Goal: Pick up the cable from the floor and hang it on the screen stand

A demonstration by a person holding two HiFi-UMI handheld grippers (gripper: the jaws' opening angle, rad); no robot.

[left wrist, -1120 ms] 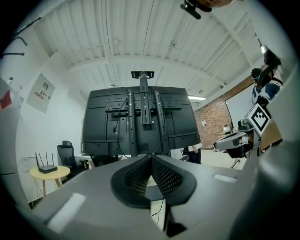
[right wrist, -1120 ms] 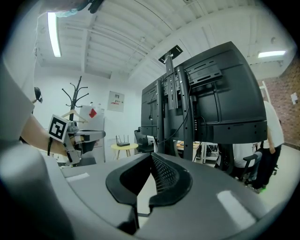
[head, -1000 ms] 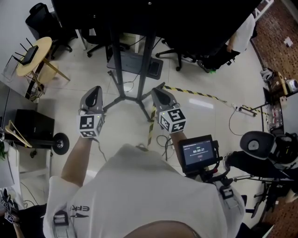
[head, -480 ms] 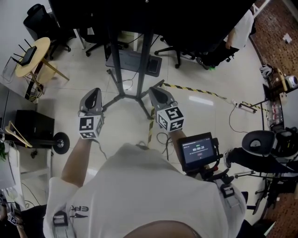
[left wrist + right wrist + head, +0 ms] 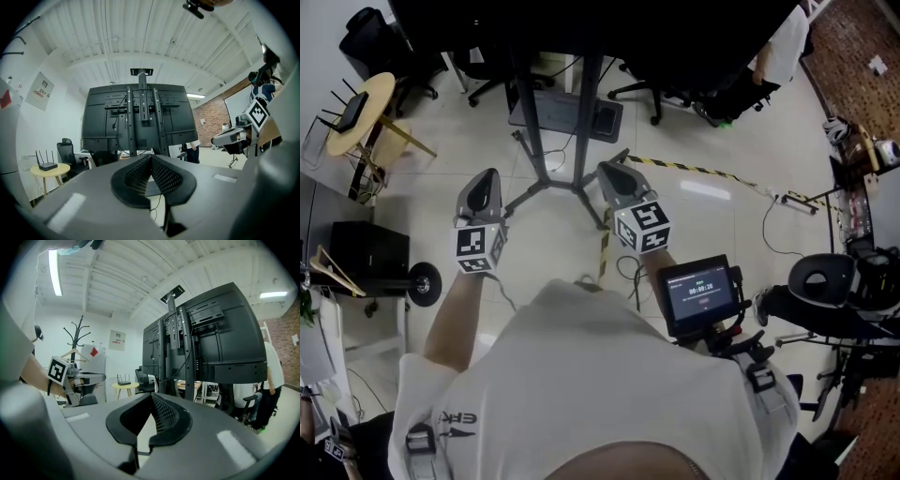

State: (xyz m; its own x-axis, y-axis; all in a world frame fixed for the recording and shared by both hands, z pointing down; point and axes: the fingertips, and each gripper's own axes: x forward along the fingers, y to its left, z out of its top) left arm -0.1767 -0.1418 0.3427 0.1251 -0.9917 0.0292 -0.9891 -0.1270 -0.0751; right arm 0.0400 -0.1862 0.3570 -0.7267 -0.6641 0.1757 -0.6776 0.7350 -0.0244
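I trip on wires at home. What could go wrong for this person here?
The stand legs spread across the floor just ahead, so a step forward might trip. The thin cable lies looped low on the floor; with both jaws shut now, a grab could miss or snag it.

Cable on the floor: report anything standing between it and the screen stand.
Nothing visible does. The cable lies looped on the floor, nearer the person than the right gripper; only a flat striped strip lies between it and the screen stand.
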